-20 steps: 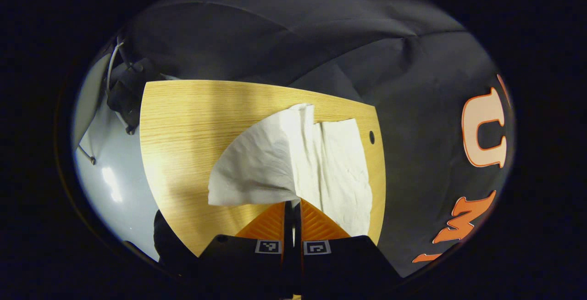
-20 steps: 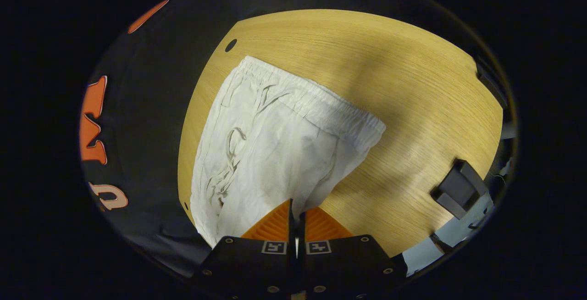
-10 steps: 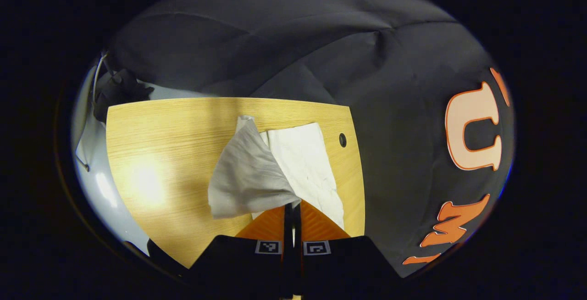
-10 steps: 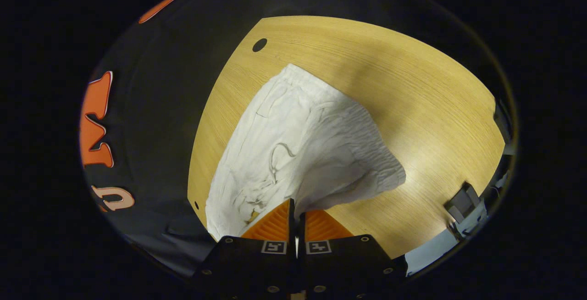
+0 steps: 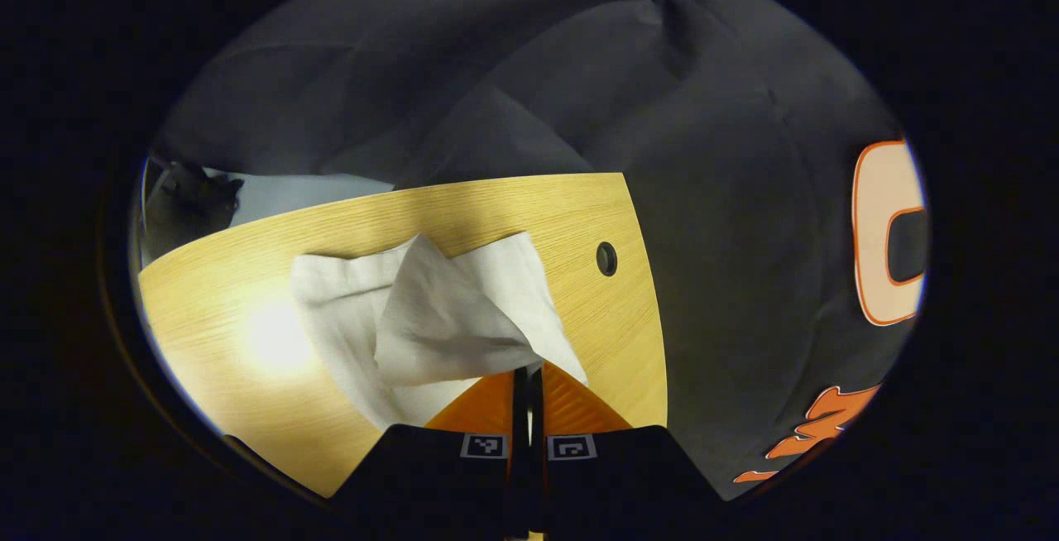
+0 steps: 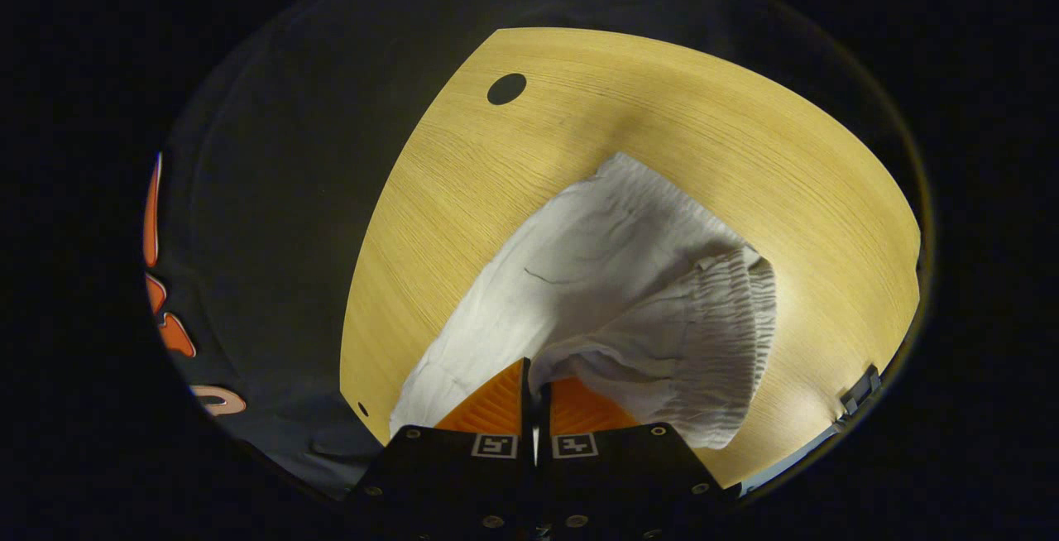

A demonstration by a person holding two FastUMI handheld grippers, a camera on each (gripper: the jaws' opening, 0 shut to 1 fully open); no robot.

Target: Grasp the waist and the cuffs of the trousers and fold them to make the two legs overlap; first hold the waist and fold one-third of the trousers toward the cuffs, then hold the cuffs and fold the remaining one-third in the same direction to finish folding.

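White trousers (image 5: 447, 318) lie on a light wooden table (image 5: 248, 276). In the left gripper view, my left gripper (image 5: 528, 369) is shut on a cuff, and that leg is lifted and draped back over the other leg. In the right gripper view, my right gripper (image 6: 534, 371) is shut on the cloth near the waist. The trousers (image 6: 612, 276) rise from the table there, and the elastic waistband (image 6: 736, 334) curls over to the right, hanging off the lifted fold.
A round cable hole (image 5: 606, 259) sits in the table near its right edge; the same hole (image 6: 506, 88) lies at the far left in the right gripper view. A small dark clamp (image 6: 860, 384) sits at the table's edge. Black cloth walls surround the table.
Both grippers have carried their held cloth sideways across the table. The lifted leg now drapes over the other leg, and the waistband has rolled over toward the right.
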